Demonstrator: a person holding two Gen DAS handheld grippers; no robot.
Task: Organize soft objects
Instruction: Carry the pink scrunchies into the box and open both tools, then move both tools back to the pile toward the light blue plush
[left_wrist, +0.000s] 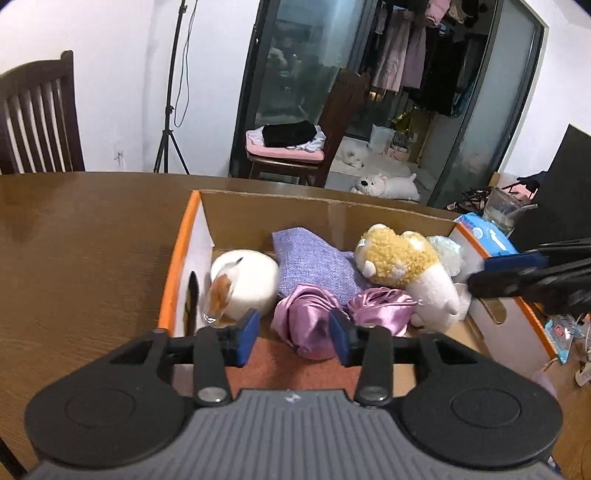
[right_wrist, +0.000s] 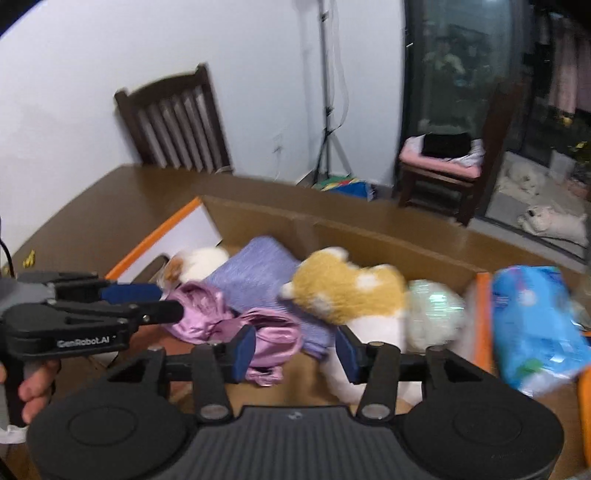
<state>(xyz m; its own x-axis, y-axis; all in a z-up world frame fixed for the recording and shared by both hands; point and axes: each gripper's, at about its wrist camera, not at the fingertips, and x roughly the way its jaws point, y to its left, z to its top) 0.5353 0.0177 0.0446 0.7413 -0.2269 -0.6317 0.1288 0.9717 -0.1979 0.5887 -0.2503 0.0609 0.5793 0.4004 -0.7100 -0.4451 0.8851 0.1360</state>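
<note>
Both jaws stand apart and empty, left gripper (left_wrist: 293, 338) over the pink satin cloth (left_wrist: 306, 325) inside the cardboard box (left_wrist: 280, 210), right gripper (right_wrist: 295, 350) alongside; withdraw straight upward to avoid snagging fabric.

Lilac knit cloth (left_wrist: 310, 258); shiny pink satin (left_wrist: 306, 325); tan-white plush (left_wrist: 406, 273)

box (left_wrist: 332, 214): round plush (left_wrist: 247, 284) left | cloth (left_wrist: 310, 258) middle | dog plush (left_wrist: 402, 269) right (all inside)

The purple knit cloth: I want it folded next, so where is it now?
In the left wrist view the purple knit cloth lies mid-box, between the white plush at left and the tan plush at right.
</note>
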